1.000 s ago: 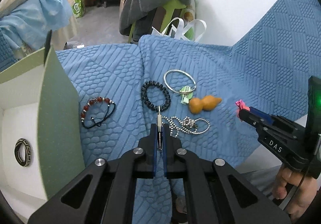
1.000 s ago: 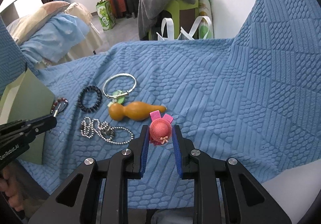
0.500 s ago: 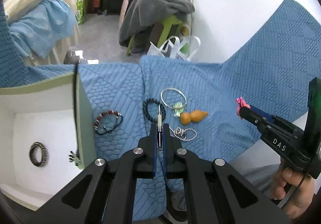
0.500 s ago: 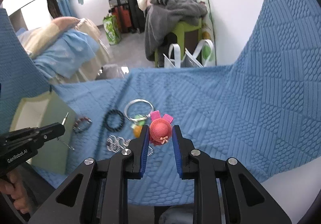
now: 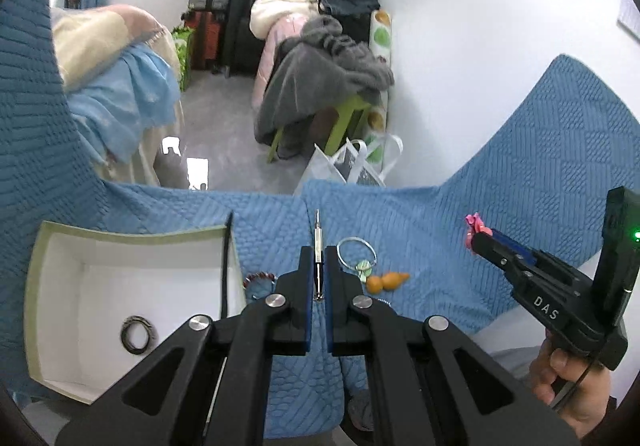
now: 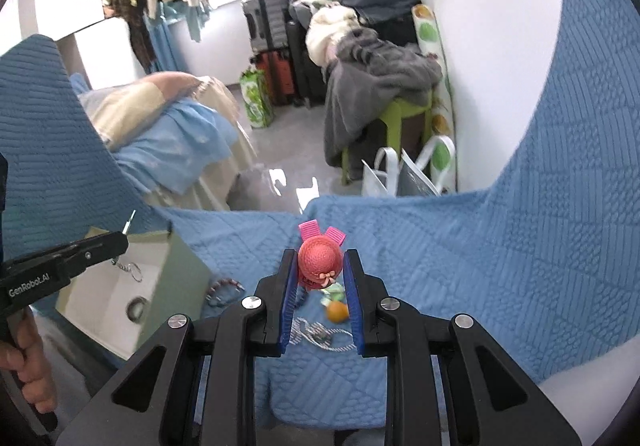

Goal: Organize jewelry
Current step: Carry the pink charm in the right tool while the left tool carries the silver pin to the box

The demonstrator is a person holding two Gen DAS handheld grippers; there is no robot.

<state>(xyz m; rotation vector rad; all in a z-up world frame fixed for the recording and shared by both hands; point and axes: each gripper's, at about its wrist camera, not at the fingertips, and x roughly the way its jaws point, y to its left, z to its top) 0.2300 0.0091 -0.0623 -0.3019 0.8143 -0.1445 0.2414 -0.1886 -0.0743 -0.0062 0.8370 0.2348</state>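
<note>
The left gripper (image 5: pixel 319 266) clamps a slim metal charm (image 5: pixel 318 242); the right gripper (image 6: pixel 320 278) clamps the pink hat charm (image 6: pixel 320 262), both raised above the blue-covered bed (image 5: pixel 420 230). The likely step is delivery into the white box (image 5: pixel 52 258) at the bed's left edge: centre each piece over the opening and lower it before the jaws part. Both grippers point forward, tilted slightly down.

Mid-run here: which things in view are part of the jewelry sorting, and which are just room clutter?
Job:
left gripper shut on metal pendant
right gripper shut on pink hat charm
open box holding dark ring
silver bangle, orange gourd, red bead bracelet, ball chain on the blue quilt

Clutter:
clothes pile
suitcases
white bag
</note>
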